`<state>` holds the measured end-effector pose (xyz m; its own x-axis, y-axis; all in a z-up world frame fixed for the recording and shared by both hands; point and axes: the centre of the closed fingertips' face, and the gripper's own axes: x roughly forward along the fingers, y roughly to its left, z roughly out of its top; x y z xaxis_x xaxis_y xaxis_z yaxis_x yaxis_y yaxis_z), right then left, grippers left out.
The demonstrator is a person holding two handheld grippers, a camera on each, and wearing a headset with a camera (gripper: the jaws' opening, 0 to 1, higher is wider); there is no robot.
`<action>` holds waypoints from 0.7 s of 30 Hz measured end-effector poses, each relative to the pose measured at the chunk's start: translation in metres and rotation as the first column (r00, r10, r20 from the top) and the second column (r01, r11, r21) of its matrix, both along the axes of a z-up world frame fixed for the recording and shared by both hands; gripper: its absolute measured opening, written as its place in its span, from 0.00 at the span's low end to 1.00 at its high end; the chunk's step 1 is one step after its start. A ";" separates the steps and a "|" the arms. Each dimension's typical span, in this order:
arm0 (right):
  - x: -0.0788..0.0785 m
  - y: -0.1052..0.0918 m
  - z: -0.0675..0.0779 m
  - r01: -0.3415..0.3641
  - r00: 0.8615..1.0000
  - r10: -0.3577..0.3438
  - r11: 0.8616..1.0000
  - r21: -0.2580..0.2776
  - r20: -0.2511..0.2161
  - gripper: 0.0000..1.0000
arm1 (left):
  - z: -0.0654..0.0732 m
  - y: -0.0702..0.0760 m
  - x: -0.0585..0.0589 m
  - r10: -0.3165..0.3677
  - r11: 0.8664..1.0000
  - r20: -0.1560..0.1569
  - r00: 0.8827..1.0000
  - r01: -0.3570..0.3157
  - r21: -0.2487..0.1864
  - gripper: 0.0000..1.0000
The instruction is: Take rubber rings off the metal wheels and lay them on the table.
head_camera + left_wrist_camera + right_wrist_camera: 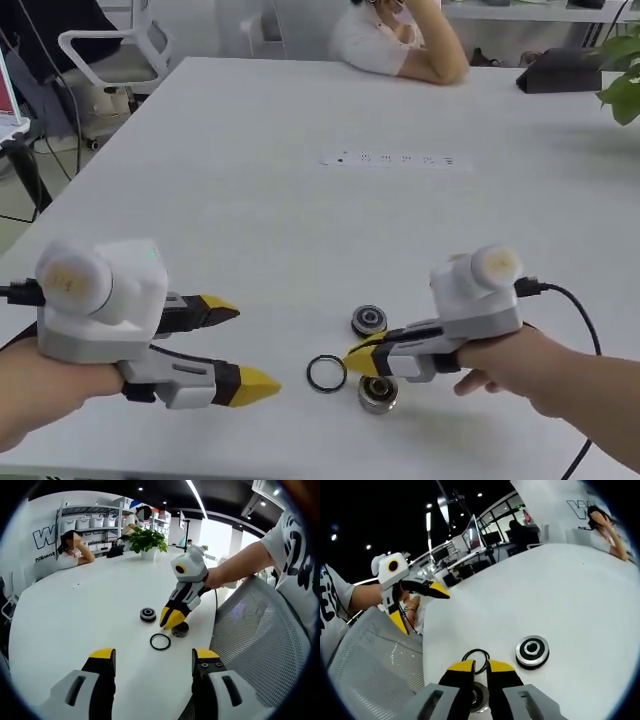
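White table (300, 200): rubber ring (326, 373) lies flat at near edge, just left of near wheel (378, 392), w/ far wheel (369, 320) behind. R gripper (352, 358) jaws closed, empty, tips over near wheel. L gripper (255, 347) wide open, empty, left of ring.

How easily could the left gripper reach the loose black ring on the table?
Probably yes: the left gripper is open, with bare table between it and the rubber ring. The right gripper has its tips close beside the ring and might crowd it.
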<state>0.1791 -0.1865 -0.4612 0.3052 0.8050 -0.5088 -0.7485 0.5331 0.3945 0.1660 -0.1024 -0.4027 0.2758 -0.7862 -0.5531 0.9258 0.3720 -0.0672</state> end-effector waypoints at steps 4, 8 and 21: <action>0.004 -0.004 0.005 0.026 1.000 -0.026 0.999 0.021 0.009 0.09 | 0.002 -0.001 0.002 -0.003 1.000 0.004 1.000 0.003 0.000 0.59; 0.006 -0.008 0.011 0.034 0.999 -0.034 0.999 0.031 0.024 0.10 | 0.003 -0.003 0.006 -0.004 1.000 0.007 1.000 0.004 -0.001 0.59; 0.012 -0.027 0.022 0.086 0.995 -0.089 0.995 0.054 0.053 0.15 | 0.010 -0.016 0.014 -0.021 1.000 0.016 1.000 0.021 -0.009 0.59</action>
<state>0.1907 -0.2139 -0.4389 0.4019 0.7990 -0.4474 -0.7215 0.5772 0.3826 0.1800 -0.1188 -0.3924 0.2675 -0.7969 -0.5416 0.9345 0.3516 -0.0558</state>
